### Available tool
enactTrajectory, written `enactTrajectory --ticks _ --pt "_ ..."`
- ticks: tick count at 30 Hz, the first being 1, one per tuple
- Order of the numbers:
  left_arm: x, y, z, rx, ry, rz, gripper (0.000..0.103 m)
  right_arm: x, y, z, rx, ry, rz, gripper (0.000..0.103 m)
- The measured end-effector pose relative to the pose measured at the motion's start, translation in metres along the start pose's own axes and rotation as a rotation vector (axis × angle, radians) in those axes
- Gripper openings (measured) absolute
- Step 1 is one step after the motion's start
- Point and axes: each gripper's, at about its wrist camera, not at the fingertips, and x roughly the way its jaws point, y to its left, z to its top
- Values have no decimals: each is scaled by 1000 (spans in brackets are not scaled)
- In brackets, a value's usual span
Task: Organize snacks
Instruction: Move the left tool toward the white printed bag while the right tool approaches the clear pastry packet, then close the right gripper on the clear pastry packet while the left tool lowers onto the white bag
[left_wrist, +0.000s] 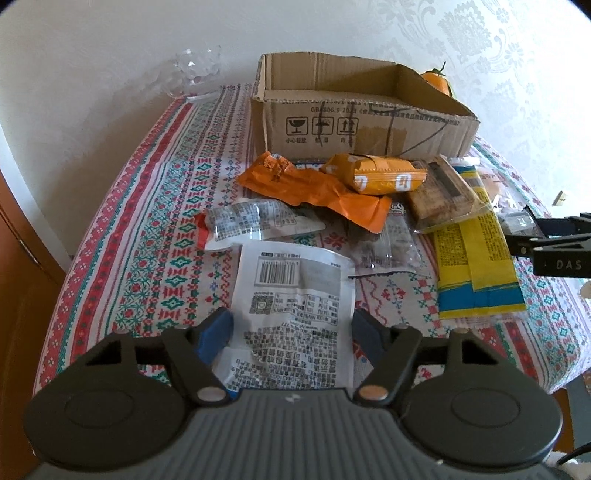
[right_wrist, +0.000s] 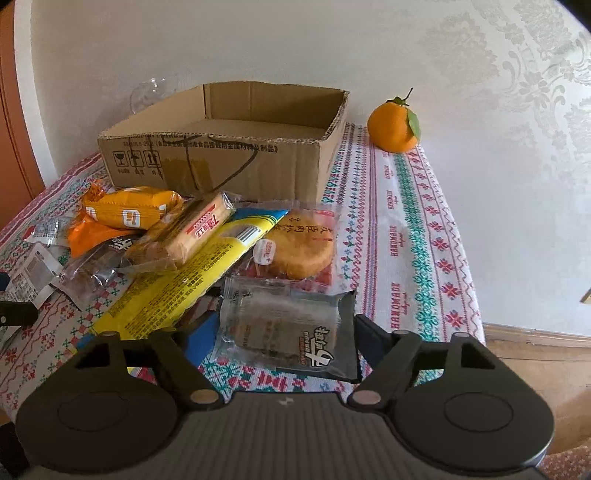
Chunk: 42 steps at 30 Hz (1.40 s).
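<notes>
My left gripper (left_wrist: 293, 325) stood spread, one blue pad on either side of the white packet (left_wrist: 295, 314) lying flat with its barcode side up; I could not tell whether the pads touched its edges. My right gripper (right_wrist: 286, 341) was likewise spread, straddling the dark clear-windowed packet (right_wrist: 291, 332) at the near side of the heap, with visible gaps at both packet edges.

Snack layout: the heap lay on the patterned tablecloth (right_wrist: 406, 240) directly in front of the cardboard box (right_wrist: 221, 162), whose top was open and whose floor showed bare. The orange packet (left_wrist: 373, 173) rested on a flattened orange wrapper (left_wrist: 314, 188), near the box's front wall. The cracker pack (right_wrist: 192, 229) leaned across the long yellow packet (right_wrist: 177, 284). The round pastry (right_wrist: 299, 247) in its clear wrapper sat behind the dark packet. A grey-printed pouch (left_wrist: 255, 221) lay behind the white packet, just apart from it.

Clearances: bare cloth ran along the heap's left side up to the table's left edge, and a strip ran between the heap and the right edge. A mandarin (right_wrist: 395, 125) stood by the box's right rear corner, near the wall. A glass vessel (left_wrist: 195, 72) stood at the left rear corner. The box's back wall sat close against the wall behind.
</notes>
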Motion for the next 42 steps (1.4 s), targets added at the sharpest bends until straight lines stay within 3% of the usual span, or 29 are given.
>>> enactTrajectory --ticks 7,18,19,20,21,24,25,27,28,29,31,42 --pt "-7 9 2 -15 34 -60 71 -16 -1 0 -11 -7 -9 80" --pt "-29 15 12 51 46 -92 70 -42 3 12 -51 -39 15 80" --pt "-31 15 14 59 43 -91 68 -44 3 13 -53 -45 14 80" --pt "-33 14 15 68 36 -90 37 -46 4 14 -56 -53 14 80" --pt "-34 14 17 79 43 -97 29 -47 4 15 -60 -58 16 80" --pt "-29 16 22 51 83 -107 31 -52 5 17 -66 -72 21 80" --pt "-27 16 22 52 85 -116 36 -53 5 17 -69 -76 21 80" --pt "-23 16 19 41 82 -122 56 -55 5 15 -68 -78 22 80" --pt "-22 15 18 39 97 -122 81 -56 5 13 -66 -78 23 80" --pt "-22 14 15 45 95 -129 87 -57 5 12 -62 -79 24 80" --pt "-26 11 8 84 64 -157 87 -61 4 8 -54 -81 28 80" --pt "-5 14 -3 273 88 -208 86 -88 9 -1 -35 -122 28 81"
